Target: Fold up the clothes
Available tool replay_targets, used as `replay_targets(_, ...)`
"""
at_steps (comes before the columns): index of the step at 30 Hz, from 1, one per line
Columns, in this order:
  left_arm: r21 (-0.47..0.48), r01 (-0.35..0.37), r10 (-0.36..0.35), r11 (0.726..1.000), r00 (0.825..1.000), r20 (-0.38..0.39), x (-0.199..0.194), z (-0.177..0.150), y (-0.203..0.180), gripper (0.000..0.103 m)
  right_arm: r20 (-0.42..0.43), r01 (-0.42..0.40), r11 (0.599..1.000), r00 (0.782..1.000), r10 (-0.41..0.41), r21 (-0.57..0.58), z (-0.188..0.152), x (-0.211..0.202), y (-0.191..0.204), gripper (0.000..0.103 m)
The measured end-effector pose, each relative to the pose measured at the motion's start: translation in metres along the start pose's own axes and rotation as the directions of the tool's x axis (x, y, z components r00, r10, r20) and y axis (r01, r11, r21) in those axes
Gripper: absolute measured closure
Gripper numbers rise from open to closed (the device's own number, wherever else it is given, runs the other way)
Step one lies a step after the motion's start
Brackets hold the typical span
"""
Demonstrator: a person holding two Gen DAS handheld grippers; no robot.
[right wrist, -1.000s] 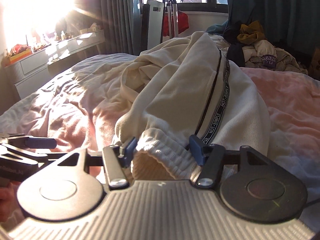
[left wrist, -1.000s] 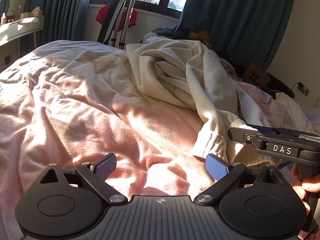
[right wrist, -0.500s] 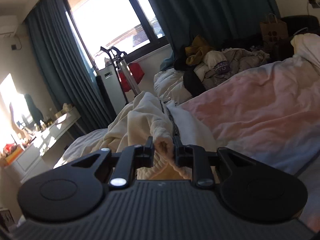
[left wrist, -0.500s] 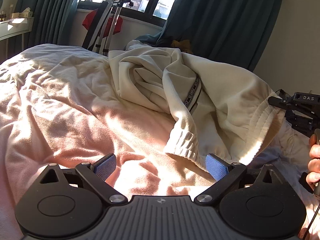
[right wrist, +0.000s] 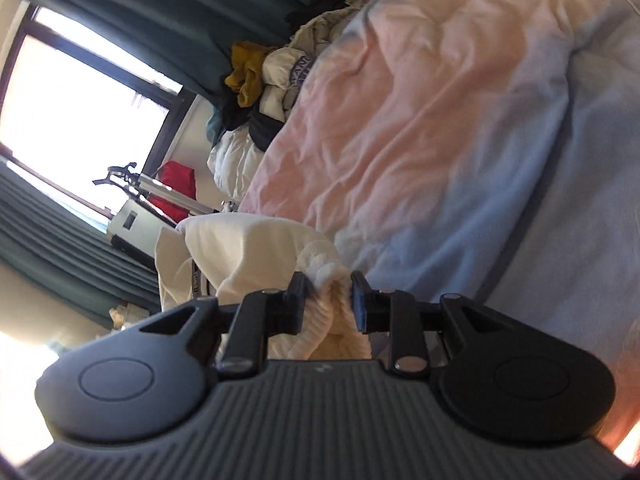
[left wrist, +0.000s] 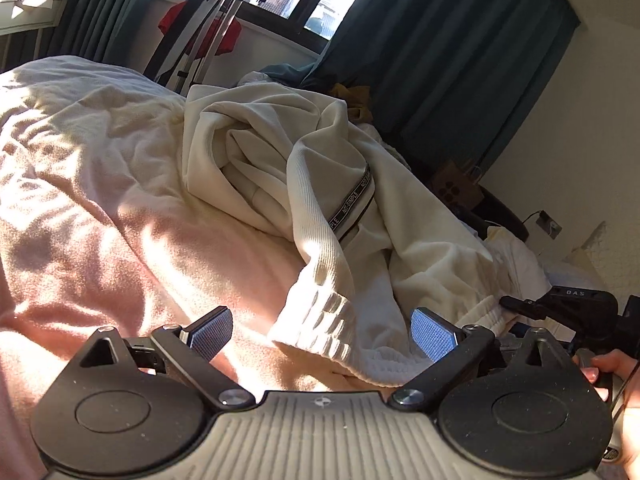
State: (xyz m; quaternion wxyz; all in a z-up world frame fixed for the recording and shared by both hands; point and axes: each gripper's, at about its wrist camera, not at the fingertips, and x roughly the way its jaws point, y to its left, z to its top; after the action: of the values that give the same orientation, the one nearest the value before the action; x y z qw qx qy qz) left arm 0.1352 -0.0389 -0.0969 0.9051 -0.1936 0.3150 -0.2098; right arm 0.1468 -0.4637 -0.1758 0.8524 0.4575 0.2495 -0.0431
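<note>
Cream garment pinched at its ribbed hem by the right gripper, left gripper spread wide beside it.

In the right wrist view, the right gripper point(right wrist: 329, 300) is clenched on the ribbed hem point(right wrist: 324, 316), which bunches between its blue pads at lower centre of the frame. In the left wrist view, the cream garment point(left wrist: 320, 184) lies heaped across the pink blanket point(left wrist: 100, 200) from centre to right; a ribbed cuff point(left wrist: 320, 320) rests on the blanket just ahead of the gap of the left gripper point(left wrist: 322, 330), whose released jaws stand far apart, gripping nothing. A black printed band point(left wrist: 354, 204) runs down the fabric's middle.
</note>
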Motion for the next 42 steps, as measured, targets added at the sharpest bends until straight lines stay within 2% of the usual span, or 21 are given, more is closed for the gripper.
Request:
replay_targets(3,-0.070,0.007,-0.008,0.997,1.000,-0.025,0.020,0.000,0.006,0.012,-0.013,-0.023,1.000,1.000,0.023,-0.011,0.004,0.001,-0.002,0.073)
replay_targets(5,-0.082,0.020,-0.022,0.996,1.000,-0.020,0.026,-0.002,0.008,0.013,-0.021,-0.035,0.999,0.999,0.035,-0.002,0.009,0.002,-0.006,0.071)
replay_targets(8,-0.095,0.028,-0.029,0.995,0.999,-0.016,0.032,-0.004,0.011,0.022,-0.023,-0.068,0.997,0.997,0.069,0.036,0.014,0.004,-0.013,0.062)
replay_targets(11,-0.112,0.035,-0.037,0.993,0.999,-0.017,0.038,-0.005,0.015,0.034,-0.010,-0.101,0.992,0.995,0.102,0.071,0.016,0.004,-0.014,0.044)
replay_targets(13,-0.119,0.046,-0.048,0.992,0.999,-0.016,0.040,-0.005,0.017,0.043,-0.002,-0.112,0.992,0.994,0.113,0.059,0.016,0.006,-0.012,0.026)
replay_targets(17,-0.118,0.060,-0.063,0.991,0.998,-0.019,0.043,-0.004,0.019,0.045,-0.018,-0.076,0.997,0.997,0.075,-0.020,0.014,0.020,-0.005,0.024)
replay_targets(20,-0.124,0.080,-0.083,0.989,0.996,-0.019,0.044,-0.001,0.020,0.050,-0.027,-0.020,0.996,0.999,0.018,-0.086,0.006,0.033,0.001,0.026)
replay_targets(22,-0.147,0.095,-0.099,0.985,0.995,-0.019,0.043,0.000,0.022,0.063,-0.053,-0.014,0.990,0.999,0.007,-0.141,-0.002,0.041,0.007,0.034)
replay_targets(23,-0.158,0.102,-0.106,0.982,0.994,-0.019,0.042,0.001,0.023,0.066,-0.066,-0.011,0.986,0.998,0.000,-0.168,-0.005,0.045,0.010,0.038)
replay_targets(25,-0.179,0.114,-0.119,0.977,0.993,-0.016,0.039,0.005,0.024,0.074,-0.055,0.005,0.982,0.998,-0.016,-0.190,-0.010,0.041,0.015,0.061)
replay_targets(26,-0.189,0.120,-0.125,0.975,0.992,-0.013,0.036,0.007,0.025,0.076,-0.040,0.017,0.984,0.999,-0.024,-0.177,-0.012,0.035,0.017,0.066)
replay_targets(28,-0.202,0.122,-0.122,0.972,0.992,0.012,0.027,0.015,0.025,0.082,-0.030,-0.019,0.992,0.999,0.015,-0.126,-0.014,0.022,0.016,0.076)
replay_targets(31,-0.208,0.122,-0.107,0.970,0.991,0.080,0.001,0.033,0.023,0.085,-0.056,-0.096,0.994,0.994,0.093,-0.049,-0.024,0.004,0.015,0.081)
replay_targets(34,-0.203,0.117,-0.087,0.972,0.985,0.151,-0.035,0.059,0.025,0.087,-0.109,-0.177,0.984,0.978,0.177,0.009,-0.045,-0.013,0.020,0.082)
replay_targets(37,-0.173,0.103,-0.064,0.980,0.974,0.217,-0.079,0.088,0.034,0.088,-0.170,-0.256,0.966,0.951,0.256,0.022,-0.074,-0.029,0.042,0.082)
replay_targets(42,-0.123,0.077,-0.039,0.989,0.958,0.283,-0.155,0.139,0.058,0.089,-0.241,-0.366,0.931,0.902,0.358,0.016,-0.130,-0.051,0.104,0.082)
